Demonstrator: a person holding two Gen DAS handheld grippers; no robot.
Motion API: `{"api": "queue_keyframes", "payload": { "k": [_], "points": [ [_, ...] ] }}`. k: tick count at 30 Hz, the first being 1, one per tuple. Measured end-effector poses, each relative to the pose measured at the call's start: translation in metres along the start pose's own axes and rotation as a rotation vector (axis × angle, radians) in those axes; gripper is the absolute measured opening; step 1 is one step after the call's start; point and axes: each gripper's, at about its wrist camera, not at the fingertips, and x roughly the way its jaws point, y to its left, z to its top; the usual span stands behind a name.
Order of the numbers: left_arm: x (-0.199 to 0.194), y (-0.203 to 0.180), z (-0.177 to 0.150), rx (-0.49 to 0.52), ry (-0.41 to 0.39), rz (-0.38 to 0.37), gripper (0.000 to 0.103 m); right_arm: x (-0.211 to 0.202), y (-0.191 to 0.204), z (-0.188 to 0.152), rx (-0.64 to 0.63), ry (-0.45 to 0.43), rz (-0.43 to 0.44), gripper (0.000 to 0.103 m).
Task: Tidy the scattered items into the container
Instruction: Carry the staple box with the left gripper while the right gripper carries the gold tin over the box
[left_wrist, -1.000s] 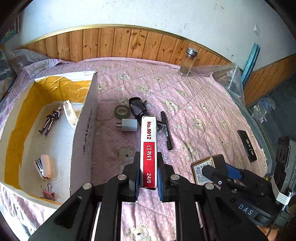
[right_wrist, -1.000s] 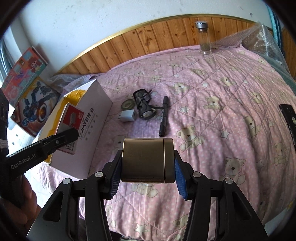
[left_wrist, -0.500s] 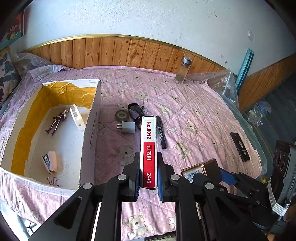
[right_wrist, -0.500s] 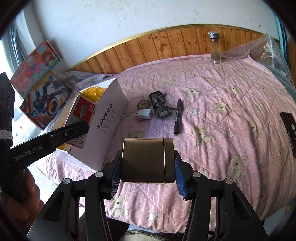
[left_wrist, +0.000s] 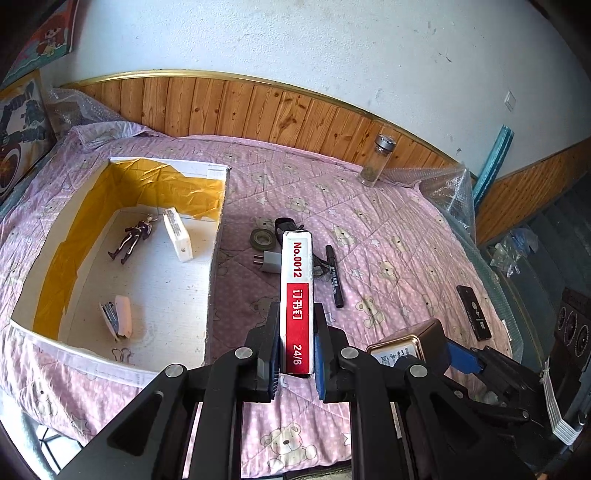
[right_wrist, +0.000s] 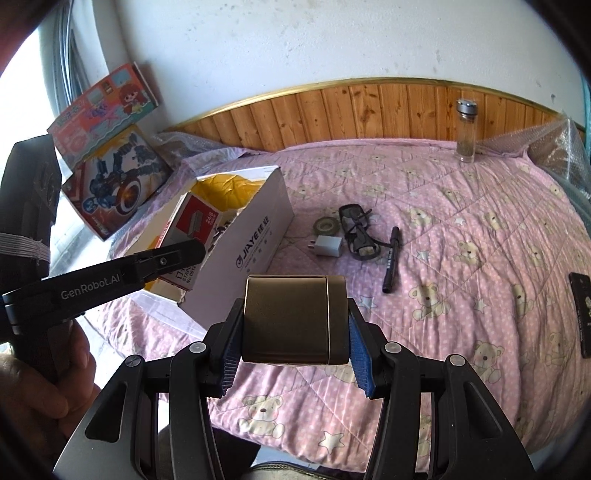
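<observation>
My left gripper (left_wrist: 295, 347) is shut on a red and white staples box (left_wrist: 297, 306), held above the pink bedspread just right of the open cardboard box (left_wrist: 218, 258). In the right wrist view that staples box (right_wrist: 192, 221) hangs over the cardboard box's (right_wrist: 255, 240) near corner. My right gripper (right_wrist: 291, 332) is shut on a bronze tin (right_wrist: 291, 321). On the bed lie a tape roll (left_wrist: 263, 238), a white charger (left_wrist: 271, 262), glasses (right_wrist: 358, 232) and a black marker (left_wrist: 334, 275).
Inside the cardboard box lie a figurine (left_wrist: 133, 238), a white packet (left_wrist: 178, 238), a stapler (left_wrist: 118, 319) and a binder clip (left_wrist: 123, 354). A glass jar (left_wrist: 376, 160) stands by the wooden headboard. A black remote (left_wrist: 474, 317) lies near the bed's right edge. Toy boxes (right_wrist: 114, 184) lean at the left.
Both grippers have risen and drawn back from the bed, each keeping its load. In the right wrist view the staples box now sits higher, over the cardboard box's corner.
</observation>
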Motion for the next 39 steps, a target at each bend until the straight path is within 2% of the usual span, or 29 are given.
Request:
{"api": "queue_keyframes", "payload": {
  "k": [10,23,39],
  "points": [
    [-0.013,0.037,0.006,-0.067,-0.021,0.004,0.015,0.013,0.032,0.013,-0.065,0.010,0.043,0.053],
    [-0.022,0.093,0.019,-0.154,-0.040,0.046,0.015,0.035,0.079,0.043,-0.156,0.005,0.112,0.053],
    [-0.028,0.149,0.057,-0.218,-0.068,0.086,0.015,0.076,0.130,0.079,-0.273,0.020,0.178,0.053]
  ]
}}
